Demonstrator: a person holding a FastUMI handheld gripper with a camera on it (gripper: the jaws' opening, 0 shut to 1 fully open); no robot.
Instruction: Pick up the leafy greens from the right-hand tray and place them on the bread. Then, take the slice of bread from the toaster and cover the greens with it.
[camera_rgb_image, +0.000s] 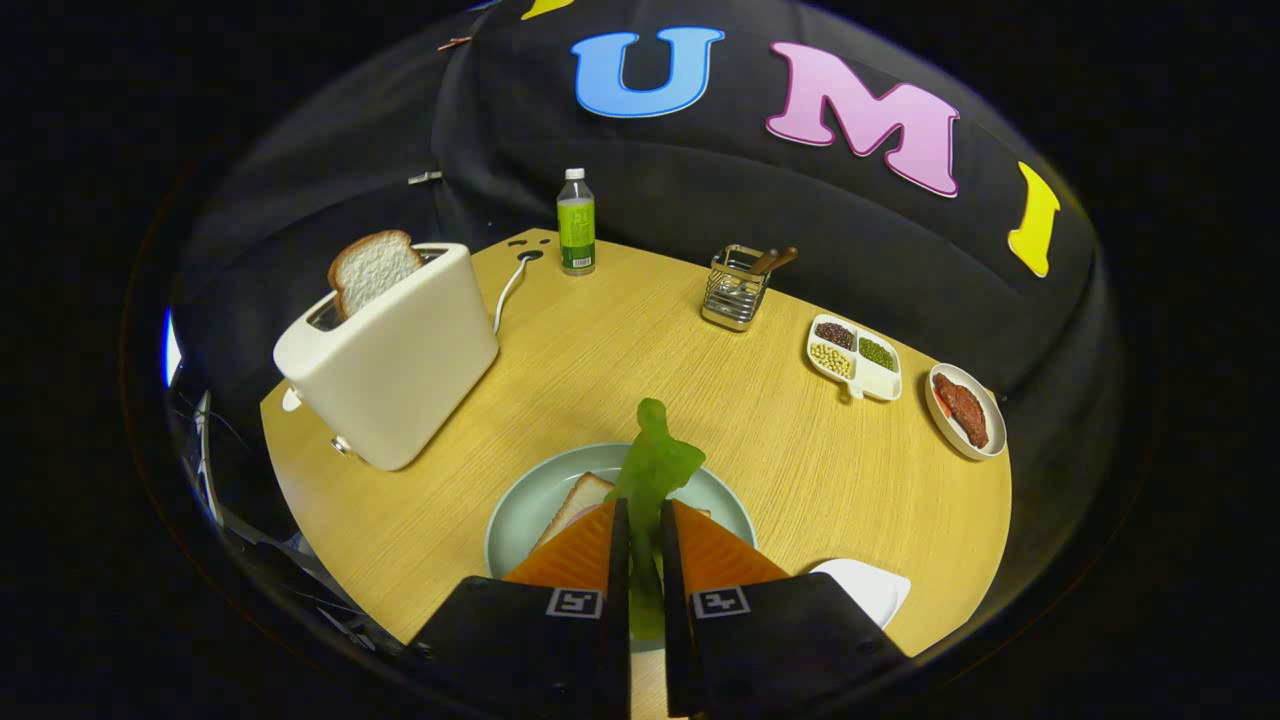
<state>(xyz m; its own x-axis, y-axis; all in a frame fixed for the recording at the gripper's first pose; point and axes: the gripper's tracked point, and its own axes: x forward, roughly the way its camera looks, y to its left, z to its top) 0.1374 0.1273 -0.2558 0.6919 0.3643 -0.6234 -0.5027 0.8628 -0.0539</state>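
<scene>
claw (640, 520) clamped on one leafy green (655, 465) above plate (520, 505) with one bread slice (580, 497); second slice (372, 268) in toaster (400, 360).

A green-labelled bottle (576, 222), utensil holder (735, 289), divided bean dish (854, 358) and meat plate (966, 411) stand on the wooden table (620, 340).

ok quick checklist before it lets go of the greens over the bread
1. Grip: gripper shut on the leafy greens, leaf sticking up past the fingers: ok.
2. Target: bread lies on the plate, just ahead of the fingers: ok.
3. Greens over the bread: leaf appears above the plate; exact overlap with the bread: cannot tell.
4. Height above the bread: cannot tell.
5. Top slice standing in the toaster, ready for later: ok.
</scene>
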